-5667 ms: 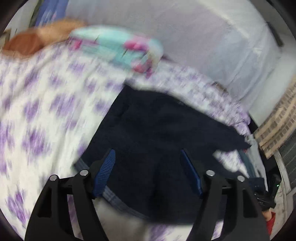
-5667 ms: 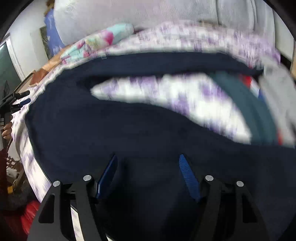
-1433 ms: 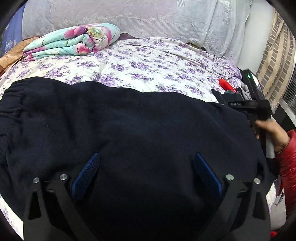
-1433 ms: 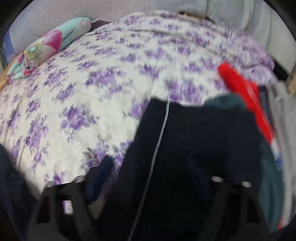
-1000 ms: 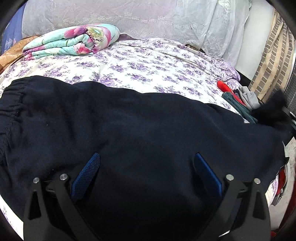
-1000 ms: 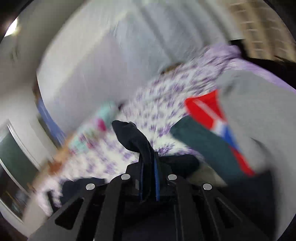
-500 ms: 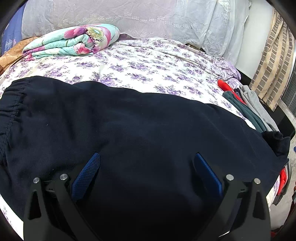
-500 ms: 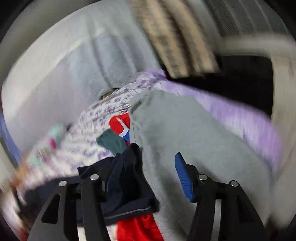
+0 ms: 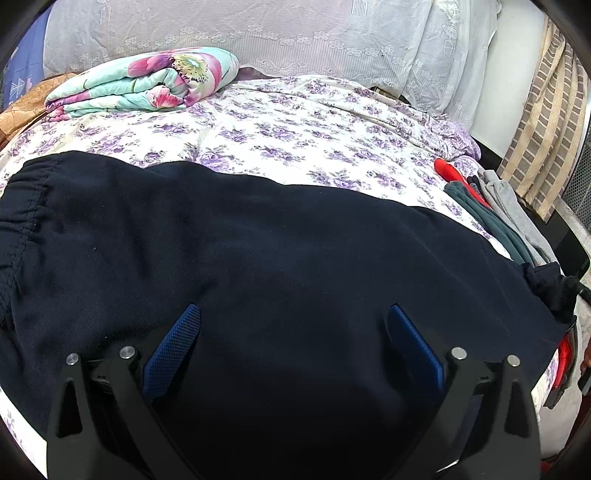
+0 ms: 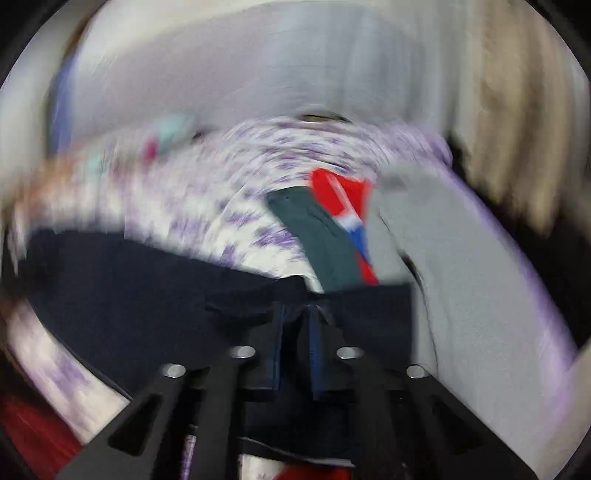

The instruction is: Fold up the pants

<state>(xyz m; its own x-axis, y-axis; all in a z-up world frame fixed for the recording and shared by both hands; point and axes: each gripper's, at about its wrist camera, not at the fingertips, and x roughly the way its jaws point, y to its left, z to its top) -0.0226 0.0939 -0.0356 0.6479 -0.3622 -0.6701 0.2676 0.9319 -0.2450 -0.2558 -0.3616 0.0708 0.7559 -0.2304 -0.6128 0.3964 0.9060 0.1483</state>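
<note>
From my left wrist camera I see the dark navy fleece pants (image 9: 266,258) spread flat across the white bedsheet printed with purple flowers (image 9: 295,136), the gathered elastic waistband at the far left and the leg ends running off to the right edge of the bed. My left gripper (image 9: 293,325) hangs just over the middle of the cloth with its blue-padded jaws spread wide, nothing between them. On the right wrist view, which is smeared by motion, my right gripper (image 10: 295,317) has just been closing its jaws, and they now sit nearly together with a fold of the navy leg end pinched between the blue pads (image 10: 277,343). Just beyond that pinch lies a row of other garments: a dark green folded piece (image 10: 317,240), a red piece with a white and blue stripe (image 10: 343,203), and a light grey piece (image 10: 461,258) lying on the right. At the head of the bed I see a folded turquoise quilt with pink flowers (image 9: 147,85) and a pale lace-covered pillow (image 9: 295,33).
</note>
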